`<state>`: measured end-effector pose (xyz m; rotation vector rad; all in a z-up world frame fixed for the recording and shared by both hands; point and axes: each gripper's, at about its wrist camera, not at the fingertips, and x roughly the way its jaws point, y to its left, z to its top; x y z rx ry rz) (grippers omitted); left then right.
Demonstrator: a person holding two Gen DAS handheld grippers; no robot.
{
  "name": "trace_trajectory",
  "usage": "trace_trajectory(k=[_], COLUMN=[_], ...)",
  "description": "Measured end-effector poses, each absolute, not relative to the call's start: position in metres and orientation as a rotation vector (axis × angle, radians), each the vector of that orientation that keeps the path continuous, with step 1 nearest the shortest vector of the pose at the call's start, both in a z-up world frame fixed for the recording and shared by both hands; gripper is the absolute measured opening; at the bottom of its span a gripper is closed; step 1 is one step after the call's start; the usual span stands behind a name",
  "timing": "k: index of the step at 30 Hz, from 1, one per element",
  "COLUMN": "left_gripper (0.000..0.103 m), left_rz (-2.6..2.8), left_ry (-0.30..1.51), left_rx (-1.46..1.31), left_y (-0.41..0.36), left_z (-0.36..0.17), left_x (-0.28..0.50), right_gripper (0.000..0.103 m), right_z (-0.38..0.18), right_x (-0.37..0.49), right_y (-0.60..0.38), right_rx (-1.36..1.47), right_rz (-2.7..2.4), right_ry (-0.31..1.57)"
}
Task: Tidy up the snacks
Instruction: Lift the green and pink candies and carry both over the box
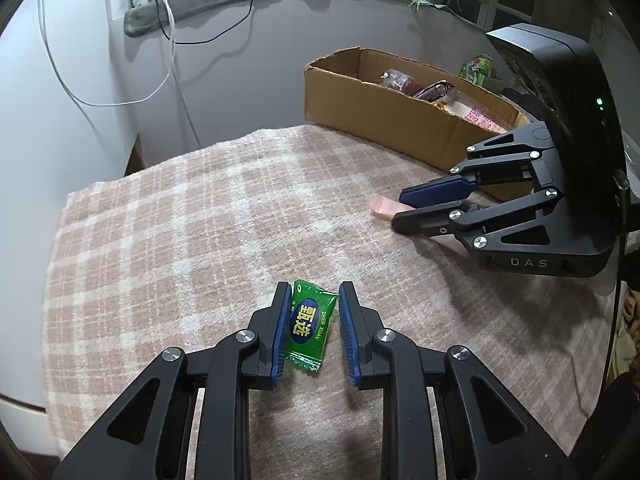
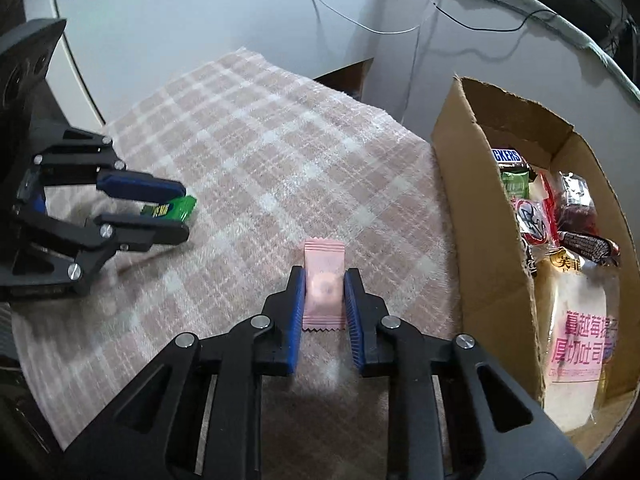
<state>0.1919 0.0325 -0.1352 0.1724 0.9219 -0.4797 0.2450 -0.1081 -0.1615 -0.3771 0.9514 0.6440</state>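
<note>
A green snack packet (image 1: 307,327) lies on the pink plaid cloth (image 1: 200,220) between the fingers of my left gripper (image 1: 313,292). The left pad touches it; a small gap shows at the right pad, so the gripper is open around it. It also shows in the right wrist view (image 2: 176,209), as does the left gripper (image 2: 185,212). My right gripper (image 2: 323,278) has both pads against a pink snack packet (image 2: 324,280) resting on the cloth. The right gripper (image 1: 398,212) and the pink packet (image 1: 386,209) show at the right of the left wrist view.
A cardboard box (image 2: 480,240) holding several wrapped snacks stands right of the cloth; it also shows in the left wrist view (image 1: 400,120). A white wall with hanging cables (image 1: 168,40) lies behind. The cloth's far edge (image 1: 160,164) drops off.
</note>
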Motion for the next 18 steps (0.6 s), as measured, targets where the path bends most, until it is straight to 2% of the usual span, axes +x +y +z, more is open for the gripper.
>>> trace_trajectory(k=[8,18], left_gripper=[0.022,0.022], left_rz=[-0.487,-0.508], left_ry=[0.898,0.81], left_rx=[0.181,0.196], left_y=[0.026,0.005], left_z=[-0.126,-0.091], left_x=[0.194,0.207], right_gripper=[0.018,0.018], right_z=[-0.152,-0.111], right_x=[0.245,0.232], right_y=[-0.116,-0.146], right_rx=[-0.323,-0.242], right_rz=[0.642,0.628], right_ry=[0.942,0.861])
